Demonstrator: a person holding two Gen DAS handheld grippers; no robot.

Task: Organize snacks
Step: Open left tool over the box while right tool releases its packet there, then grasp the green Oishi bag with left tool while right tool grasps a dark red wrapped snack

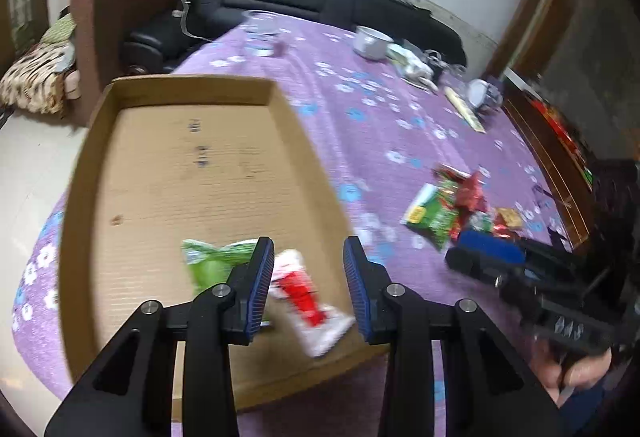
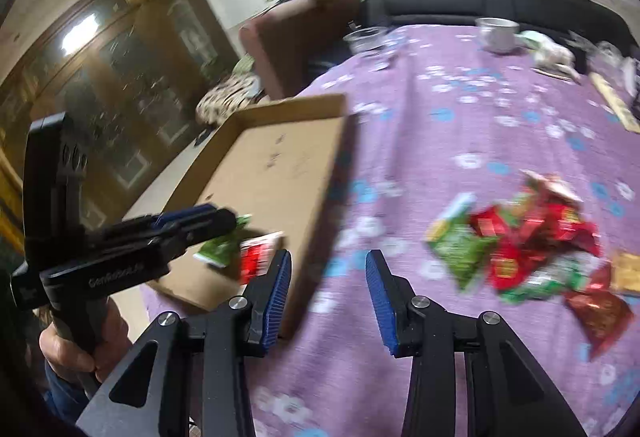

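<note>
A: While both views blur, the left gripper (image 1: 309, 261) hangs over the near end of the box (image 1: 192, 165), jaws wide, nothing between the pads.

B: What lies under it?

A: A red packet (image 1: 308, 297) below the gap, partly over the box's near right rim; a green packet (image 1: 212, 263) behind its left finger, inside the box.

B: And the right gripper (image 2: 328, 277)?

A: Jaws wide too, holding nothing, above the purple cloth (image 2: 460, 125). The box sits to its left; the snack pile (image 2: 528, 241) lies on the cloth to its right, apart from the pads.
</note>
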